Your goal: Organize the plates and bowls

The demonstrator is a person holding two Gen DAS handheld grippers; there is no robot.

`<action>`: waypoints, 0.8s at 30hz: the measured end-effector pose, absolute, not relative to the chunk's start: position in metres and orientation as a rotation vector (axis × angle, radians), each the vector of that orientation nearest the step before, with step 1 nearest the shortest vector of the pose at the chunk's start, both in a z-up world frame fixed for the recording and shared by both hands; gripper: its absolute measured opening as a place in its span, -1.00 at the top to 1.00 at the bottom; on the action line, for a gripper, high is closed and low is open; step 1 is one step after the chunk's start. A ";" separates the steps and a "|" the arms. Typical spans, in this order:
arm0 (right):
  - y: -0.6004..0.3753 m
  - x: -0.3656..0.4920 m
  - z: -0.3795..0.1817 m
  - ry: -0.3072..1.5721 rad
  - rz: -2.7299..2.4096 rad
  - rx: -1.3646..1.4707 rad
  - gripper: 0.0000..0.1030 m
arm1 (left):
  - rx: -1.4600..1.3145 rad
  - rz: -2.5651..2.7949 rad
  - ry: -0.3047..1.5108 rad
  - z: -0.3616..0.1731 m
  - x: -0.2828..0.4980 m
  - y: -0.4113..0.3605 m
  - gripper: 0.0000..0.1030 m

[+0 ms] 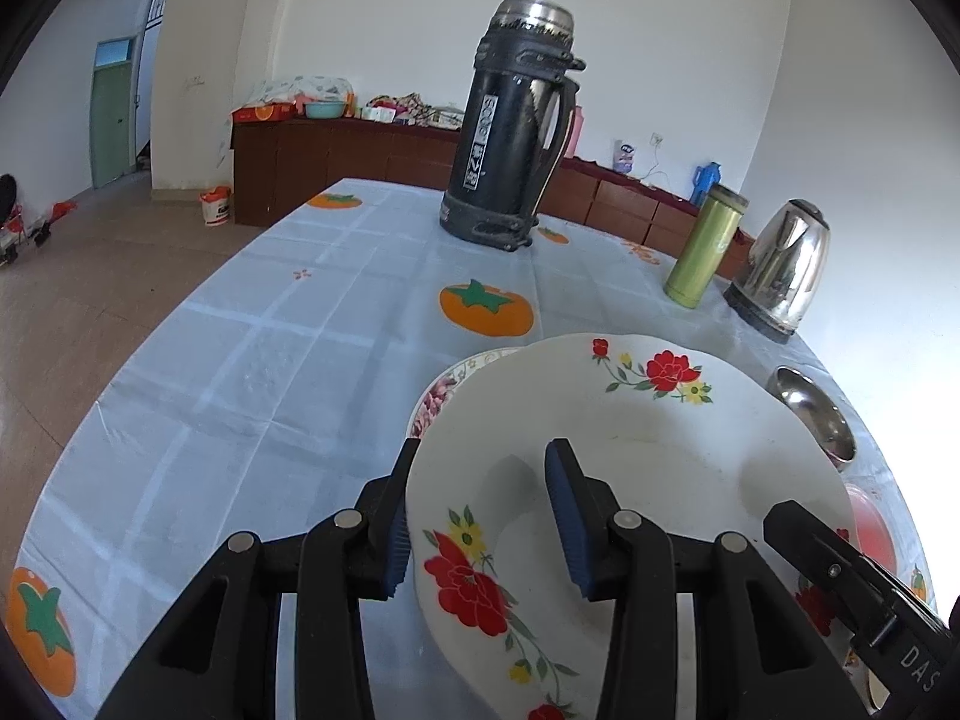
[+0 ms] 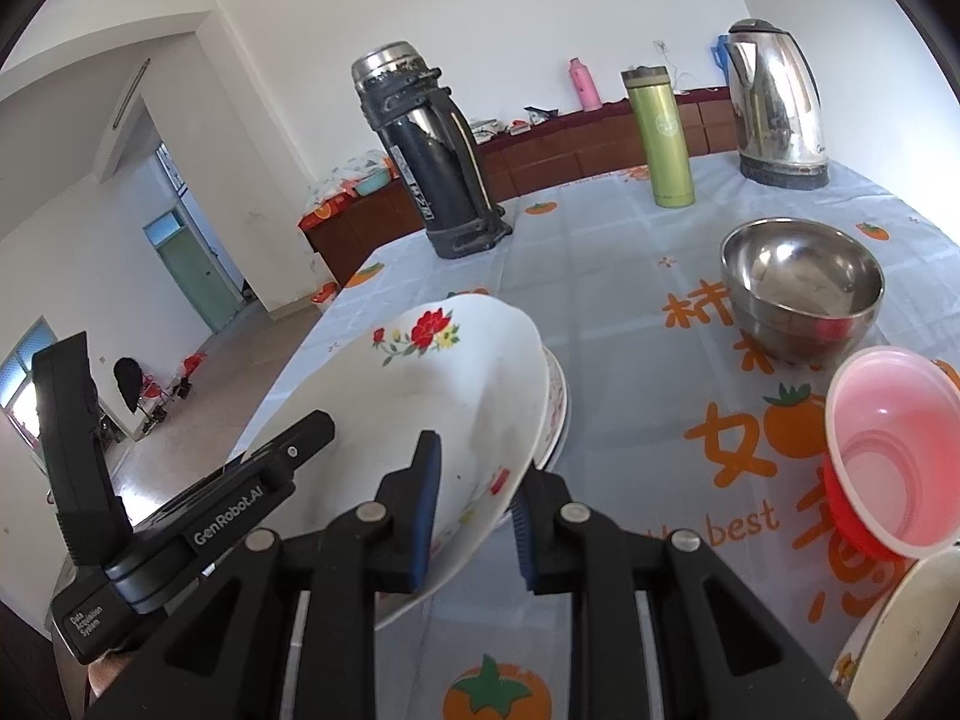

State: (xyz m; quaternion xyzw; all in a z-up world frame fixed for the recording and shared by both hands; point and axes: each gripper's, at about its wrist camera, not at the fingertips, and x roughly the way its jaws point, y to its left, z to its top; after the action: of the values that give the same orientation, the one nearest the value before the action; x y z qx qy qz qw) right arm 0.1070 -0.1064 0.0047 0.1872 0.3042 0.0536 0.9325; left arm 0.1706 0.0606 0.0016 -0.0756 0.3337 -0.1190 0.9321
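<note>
A white plate with red flowers (image 1: 630, 450) is held tilted above a second plate with a pink flowered rim (image 1: 435, 393) on the table. My left gripper (image 1: 480, 522) straddles the plate's left rim, one finger under it and one over it. My right gripper (image 2: 474, 510) straddles the same plate's (image 2: 420, 396) right rim, above the lower plate (image 2: 555, 402). Both sets of jaws stand wider than the rim, and whether the pads touch it I cannot tell. A steel bowl (image 2: 801, 288) and a pink bowl (image 2: 894, 450) stand to the right.
A black thermos (image 1: 510, 132), a green flask (image 1: 705, 246) and a steel kettle (image 1: 780, 267) stand at the table's far side. A cream dish edge (image 2: 900, 630) lies at the right wrist view's lower right. The table edge drops to the floor at left.
</note>
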 end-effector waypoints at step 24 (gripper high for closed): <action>-0.110 0.126 -0.019 0.661 0.082 0.369 0.57 | -0.167 -0.227 0.704 -0.017 0.188 0.055 0.16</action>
State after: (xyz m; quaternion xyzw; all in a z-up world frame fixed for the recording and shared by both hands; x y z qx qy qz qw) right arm 0.1262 -0.1099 -0.0186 0.1802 0.3228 0.0398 0.9283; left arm 0.1882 0.0550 -0.0167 -0.0813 0.3437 -0.1110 0.9290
